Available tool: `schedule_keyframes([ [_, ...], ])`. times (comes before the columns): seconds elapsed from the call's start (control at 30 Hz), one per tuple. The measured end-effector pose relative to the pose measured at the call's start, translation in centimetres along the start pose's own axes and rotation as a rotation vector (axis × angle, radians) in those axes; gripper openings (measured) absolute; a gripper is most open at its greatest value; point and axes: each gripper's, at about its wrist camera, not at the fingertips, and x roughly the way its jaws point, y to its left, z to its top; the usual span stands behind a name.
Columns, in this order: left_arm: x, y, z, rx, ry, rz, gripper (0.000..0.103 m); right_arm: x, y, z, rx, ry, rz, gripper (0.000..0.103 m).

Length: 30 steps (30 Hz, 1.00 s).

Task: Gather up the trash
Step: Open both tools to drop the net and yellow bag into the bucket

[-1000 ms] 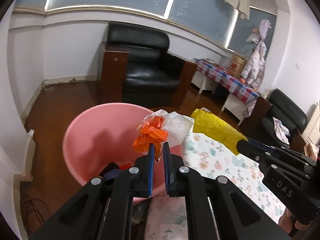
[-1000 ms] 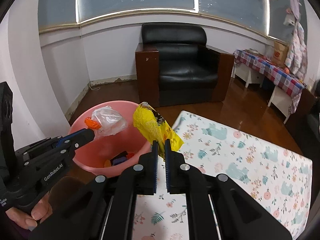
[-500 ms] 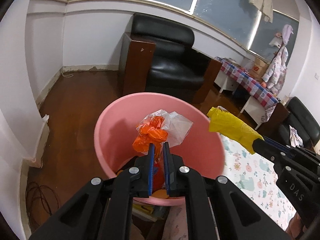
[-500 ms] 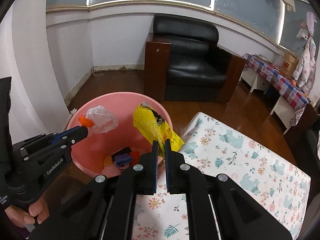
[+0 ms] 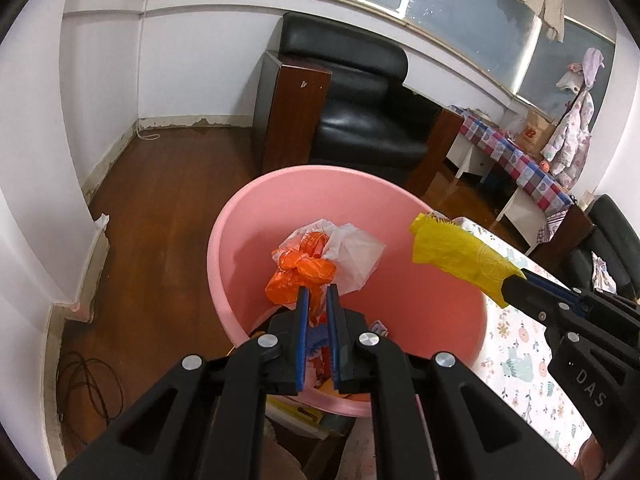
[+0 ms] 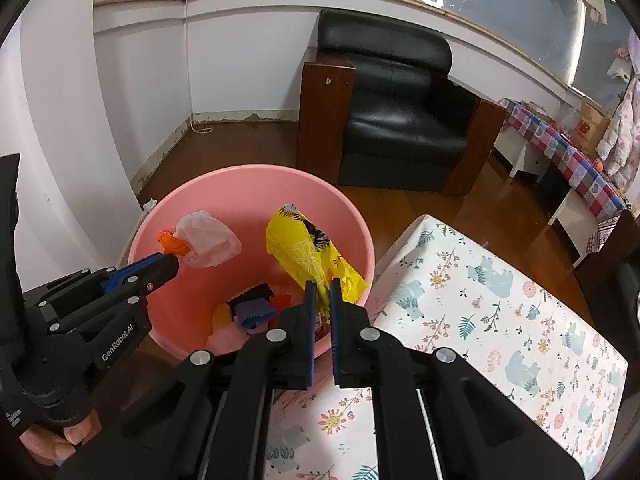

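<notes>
Left gripper (image 5: 316, 300) is clamped tight on a crumpled orange-and-clear plastic bag (image 5: 320, 260), holding it right over the round pink plastic basin (image 5: 224, 240). Right gripper (image 6: 320, 292) is pinched shut on a crinkled yellow foil wrapper (image 6: 308, 256), and that one hangs above the basin's near-right rim, close to where the basin meets the surface. Down inside the pink basin: a jumble of small scraps at the bottom, a dark blue crinkled piece (image 6: 254, 310), a black one beside it, bits of orange and yellow, something pale pink nearest the camera. Just right of the basin runs the surface with a white floral, bear-print cloth (image 6: 500, 312), its corner nearly touching the basin's rim. The basin appears to sit lower than the surface, over brown wooden floor (image 5: 160, 200). Beyond the basin stands a black leather armchair with brown wooden sides (image 6: 392, 120), backed by a white wall under long windows. Far right of the armchair, a low white bench with a checked cloth (image 6: 568, 160).
</notes>
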Motion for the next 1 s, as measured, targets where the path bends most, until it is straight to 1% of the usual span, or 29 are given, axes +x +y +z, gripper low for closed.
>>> schedule_keyframes([
  [0.37,1.5,0.5,-0.2,-0.014,0.024,0.024,0.010,2.0,0.2,0.0,0.011,0.027,0.007,0.007],
  [0.67,1.4,0.4,-0.3,-0.001,0.012,0.011,0.026,2.9,0.1,0.1,0.019,0.032,0.009,0.007],
  [0.73,1.3,0.4,-0.3,-0.001,0.007,0.007,0.031,3.1,0.1,0.2,0.020,0.033,0.008,0.007],
  [1.0,0.9,0.6,-0.1,-0.004,-0.003,0.010,0.041,3.5,0.1,0.3,0.022,0.030,0.011,0.007],
])
